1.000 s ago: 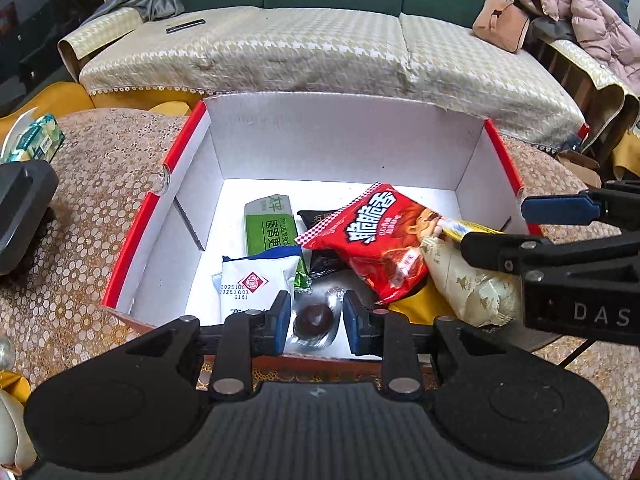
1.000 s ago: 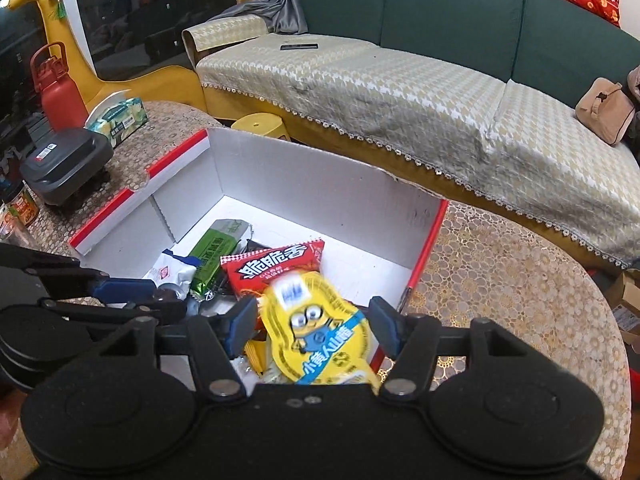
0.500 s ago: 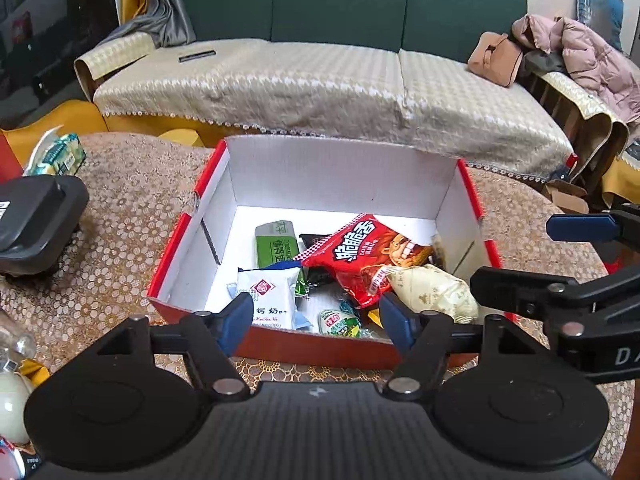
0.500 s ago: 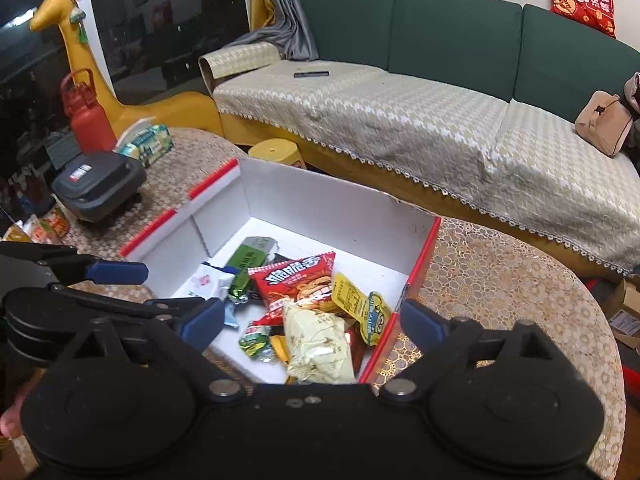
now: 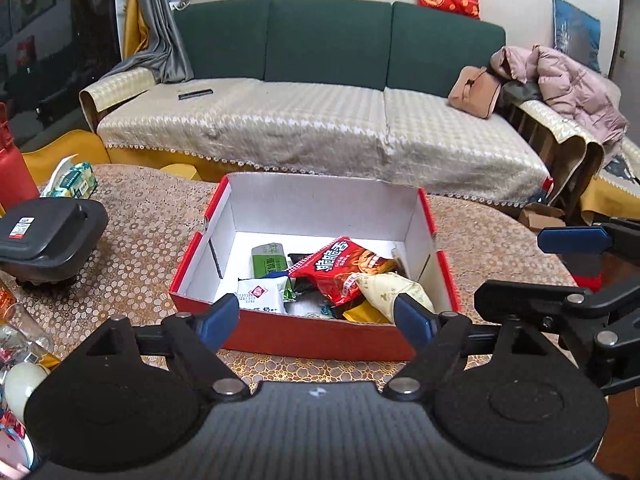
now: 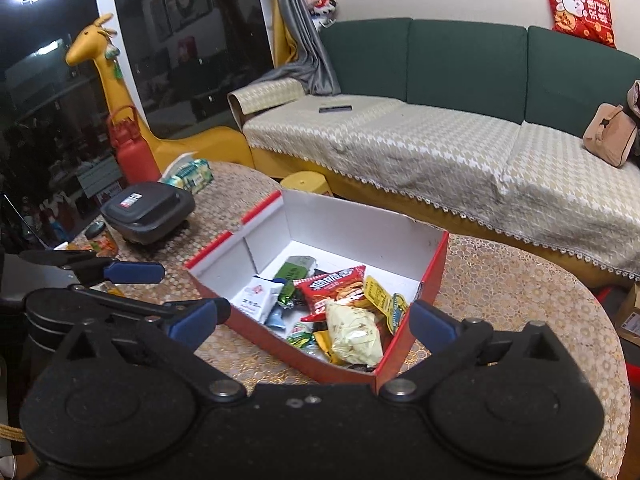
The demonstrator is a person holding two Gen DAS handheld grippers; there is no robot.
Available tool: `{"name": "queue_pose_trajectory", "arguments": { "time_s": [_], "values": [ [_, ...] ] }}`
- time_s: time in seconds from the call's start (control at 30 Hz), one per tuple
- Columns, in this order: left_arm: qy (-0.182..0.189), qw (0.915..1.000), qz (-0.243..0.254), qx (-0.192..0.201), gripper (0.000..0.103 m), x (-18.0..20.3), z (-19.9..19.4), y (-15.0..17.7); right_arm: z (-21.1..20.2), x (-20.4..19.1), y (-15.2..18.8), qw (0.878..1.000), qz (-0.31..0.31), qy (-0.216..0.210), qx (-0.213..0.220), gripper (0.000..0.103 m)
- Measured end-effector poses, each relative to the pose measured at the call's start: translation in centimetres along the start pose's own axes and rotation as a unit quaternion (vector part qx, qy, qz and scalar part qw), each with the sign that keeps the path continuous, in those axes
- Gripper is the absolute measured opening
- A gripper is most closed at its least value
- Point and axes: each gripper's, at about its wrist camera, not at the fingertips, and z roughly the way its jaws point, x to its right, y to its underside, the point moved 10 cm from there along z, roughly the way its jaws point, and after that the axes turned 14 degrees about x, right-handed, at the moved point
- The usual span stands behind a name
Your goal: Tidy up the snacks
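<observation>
A red cardboard box (image 5: 316,340) with white inside walls stands on the patterned table and also shows in the right wrist view (image 6: 430,272). It holds several snacks: a red chip bag (image 5: 344,268), a green packet (image 5: 269,261), a white sachet (image 5: 262,295), a cream bag (image 6: 354,334) and a yellow minion packet (image 6: 384,300). My left gripper (image 5: 316,320) is open and empty, held above the box's near wall. My right gripper (image 6: 314,322) is open and empty, above the box's near corner.
A black lidded container (image 5: 44,236), a tissue pack (image 5: 74,178) and a red bottle (image 6: 134,152) stand at the table's left. Small items (image 5: 20,360) lie at the near left edge. A sofa (image 5: 320,128) runs behind the table.
Both grippers opened and let their snacks fall into the box, then pulled back and up away from it. The minion packet and the small dark-centred pack now lie in the box.
</observation>
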Motion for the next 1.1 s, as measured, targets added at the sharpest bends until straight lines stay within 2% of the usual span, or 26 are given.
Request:
{"name": "queue_pose_trajectory", "arguments": {
  "time_s": [0.43, 0.8, 1.1],
  "values": [
    [0.004, 0.9992, -0.024, 0.031, 0.100, 0.3, -4.0, 0.2, -4.4, -1.4, -0.1, 0.999, -0.002, -0.012, 0.044, 0.103],
    [-0.003, 0.9991, -0.026, 0.033, 0.100, 1.0, -5.3, 0.4, -6.2, -1.7, 0.4, 0.998, -0.005, -0.006, 0.063, 0.103],
    [-0.017, 0.9994, -0.013, 0.028, 0.100, 1.9, -6.1, 0.4, -7.0, -0.8, 1.1, 0.997, 0.019, 0.006, 0.071, 0.103]
  ]
}}
